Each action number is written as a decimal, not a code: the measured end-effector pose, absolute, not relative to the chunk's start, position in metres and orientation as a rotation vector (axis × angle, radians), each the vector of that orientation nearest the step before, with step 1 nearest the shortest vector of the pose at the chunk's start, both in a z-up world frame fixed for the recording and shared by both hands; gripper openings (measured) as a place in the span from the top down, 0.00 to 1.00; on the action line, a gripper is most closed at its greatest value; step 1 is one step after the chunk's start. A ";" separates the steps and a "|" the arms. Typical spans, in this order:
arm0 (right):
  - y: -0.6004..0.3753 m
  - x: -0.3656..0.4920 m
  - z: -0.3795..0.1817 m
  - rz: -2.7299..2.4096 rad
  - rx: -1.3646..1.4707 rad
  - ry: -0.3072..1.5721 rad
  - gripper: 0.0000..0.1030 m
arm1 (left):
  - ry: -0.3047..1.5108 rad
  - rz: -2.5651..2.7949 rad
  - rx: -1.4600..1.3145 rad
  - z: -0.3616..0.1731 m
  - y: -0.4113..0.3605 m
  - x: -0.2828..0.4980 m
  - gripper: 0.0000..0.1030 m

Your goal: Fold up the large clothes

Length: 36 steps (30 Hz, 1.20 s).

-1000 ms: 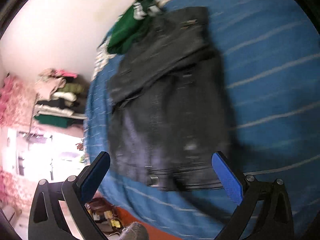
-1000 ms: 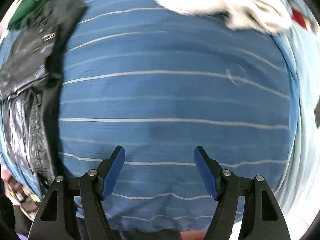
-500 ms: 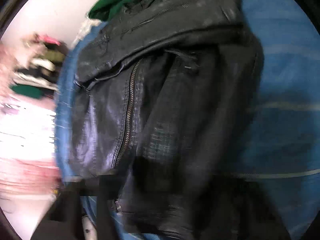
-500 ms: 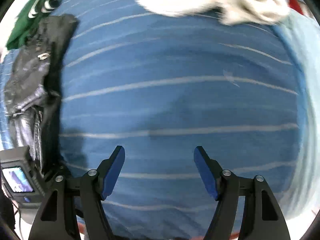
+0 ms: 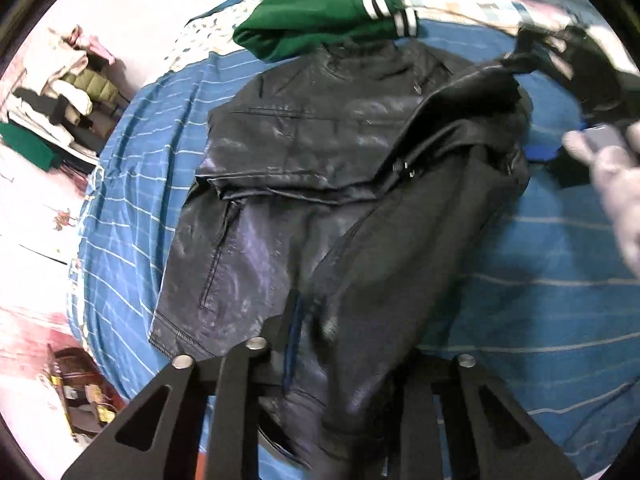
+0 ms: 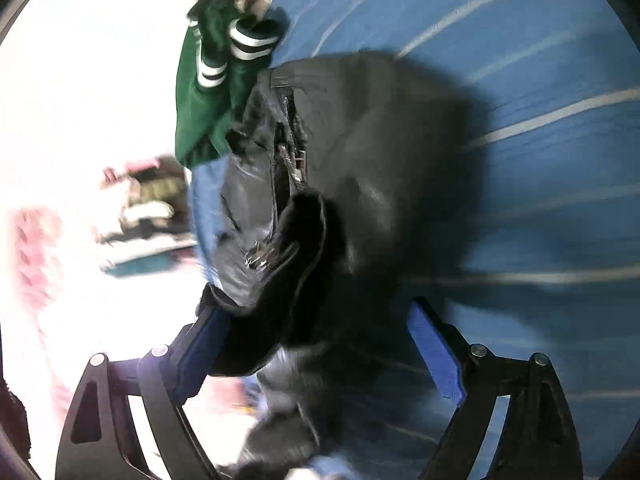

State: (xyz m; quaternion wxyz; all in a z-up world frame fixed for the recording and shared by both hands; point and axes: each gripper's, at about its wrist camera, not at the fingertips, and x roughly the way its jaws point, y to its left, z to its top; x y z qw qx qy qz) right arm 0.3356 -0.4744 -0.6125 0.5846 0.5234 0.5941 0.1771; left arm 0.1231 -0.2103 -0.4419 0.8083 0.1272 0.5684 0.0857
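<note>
Lying on the striped blue bedspread [image 5: 540, 320], the black leather jacket [image 5: 304, 184] was pinched by the left gripper [image 5: 320, 344], while the right gripper [image 6: 320, 348] gaped around its edge.

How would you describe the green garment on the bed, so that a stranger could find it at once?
Look at the bed with the blue striped sheet. A black leather jacket lies spread on it, and the green garment is bunched at the jacket's far end, touching its collar. Its bright green cloth and its white cuff with dark stripes set it apart from the black jacket.
</note>
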 end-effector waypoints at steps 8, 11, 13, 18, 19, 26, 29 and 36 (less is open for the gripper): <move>-0.445 0.361 -0.555 0.276 1.115 1.380 0.72 | 1.222 0.092 0.178 -0.424 -0.174 0.132 0.88; -0.418 0.374 -0.512 0.305 0.966 1.386 0.75 | 1.231 0.074 0.084 -0.410 -0.144 0.131 0.88; -0.389 0.382 -0.489 0.334 0.887 1.391 0.75 | 1.241 0.076 0.025 -0.405 -0.125 0.130 0.88; -0.256 0.423 -0.461 0.438 0.604 1.464 0.76 | 1.286 0.139 -0.144 -0.406 -0.059 0.129 0.87; -0.231 0.429 -0.463 0.449 0.550 1.485 0.76 | 1.301 0.154 -0.176 -0.411 -0.046 0.129 0.86; -0.061 0.461 -0.547 0.457 0.195 1.706 0.69 | 1.409 0.260 -0.479 -0.477 0.055 0.114 0.79; -0.055 0.460 -0.542 0.520 0.252 1.695 0.35 | 1.404 0.269 -0.655 -0.482 0.090 0.097 0.57; -0.178 0.474 -0.487 0.514 0.392 1.527 0.23 | 1.382 0.417 -0.641 -0.474 0.108 0.070 0.22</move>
